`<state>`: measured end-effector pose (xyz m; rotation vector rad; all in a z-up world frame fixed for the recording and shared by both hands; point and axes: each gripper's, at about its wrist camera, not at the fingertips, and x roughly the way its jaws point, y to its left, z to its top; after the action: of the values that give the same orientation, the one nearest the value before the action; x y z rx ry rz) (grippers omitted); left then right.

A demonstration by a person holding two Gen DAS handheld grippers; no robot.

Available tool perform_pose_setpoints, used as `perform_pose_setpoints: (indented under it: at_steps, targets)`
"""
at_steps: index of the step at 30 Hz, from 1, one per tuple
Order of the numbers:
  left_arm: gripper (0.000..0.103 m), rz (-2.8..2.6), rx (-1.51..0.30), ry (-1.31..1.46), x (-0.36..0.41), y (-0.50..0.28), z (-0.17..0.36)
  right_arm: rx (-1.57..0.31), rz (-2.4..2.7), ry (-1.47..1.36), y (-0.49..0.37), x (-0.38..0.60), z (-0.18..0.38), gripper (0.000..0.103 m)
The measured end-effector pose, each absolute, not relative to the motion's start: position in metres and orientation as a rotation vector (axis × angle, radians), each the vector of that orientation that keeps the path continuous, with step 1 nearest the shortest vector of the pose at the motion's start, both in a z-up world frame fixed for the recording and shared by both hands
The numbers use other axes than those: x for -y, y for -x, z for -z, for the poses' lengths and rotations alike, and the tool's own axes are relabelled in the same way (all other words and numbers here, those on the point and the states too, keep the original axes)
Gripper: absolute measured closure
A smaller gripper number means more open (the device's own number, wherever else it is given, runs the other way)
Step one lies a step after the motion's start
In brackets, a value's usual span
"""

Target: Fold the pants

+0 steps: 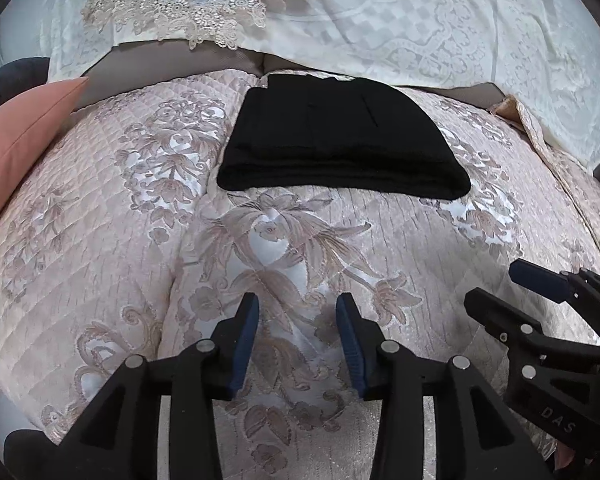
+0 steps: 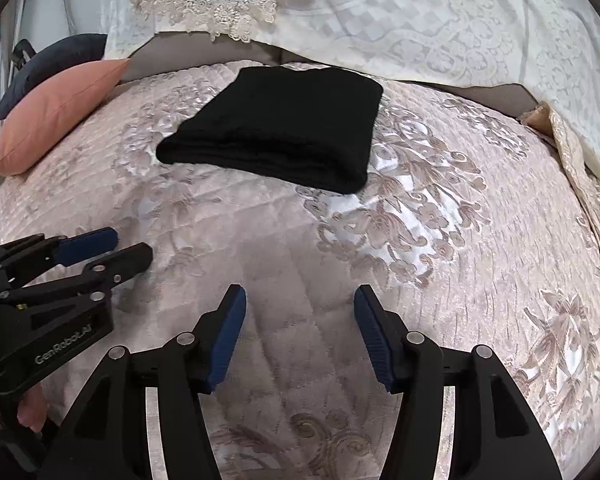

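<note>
Pants (image 1: 342,148), black and folded into a compact thick rectangle, lie flat on the largest thing we see, a bed covered by a pale pink quilted bedspread (image 1: 112,248) with a floral pattern. They sit toward the far edge of the bed, roughly midway along it, with the rounded fold facing us. Behind that far edge we see a white embossed cover (image 1: 440,28) draped over the backrest, trimmed with a cream lace doily (image 1: 188,16). A salmon pillow (image 1: 24,136) rests at the far left corner of the bed, well apart from the pants.

Our left gripper (image 1: 298,344) hangs over the near part of the bedspread with its blue-padded fingers spread and nothing between them. Our right gripper (image 2: 300,334) is just beside it on the right, likewise released, its jaws wide apart over bare quilting. Neither gripper touches the pants, which lie well ahead of both.
</note>
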<state>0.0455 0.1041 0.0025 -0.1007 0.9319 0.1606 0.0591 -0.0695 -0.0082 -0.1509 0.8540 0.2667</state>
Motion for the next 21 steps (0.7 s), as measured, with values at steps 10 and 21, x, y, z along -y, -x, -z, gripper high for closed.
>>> perform_pose_setpoints:
  at_steps: [10, 21]
  targets:
    - [0.06, -0.163, -0.929, 0.09, -0.1014, -0.0449, -0.0064, -0.851, -0.271, 0.144, -0.0575, 0.0683, 0.0028, 0.046]
    - [0.06, -0.158, -0.922, 0.096, -0.1014, -0.045, -0.0098, -0.843, -0.272, 0.153, -0.0565, 0.0677, 0.0002, 0.046]
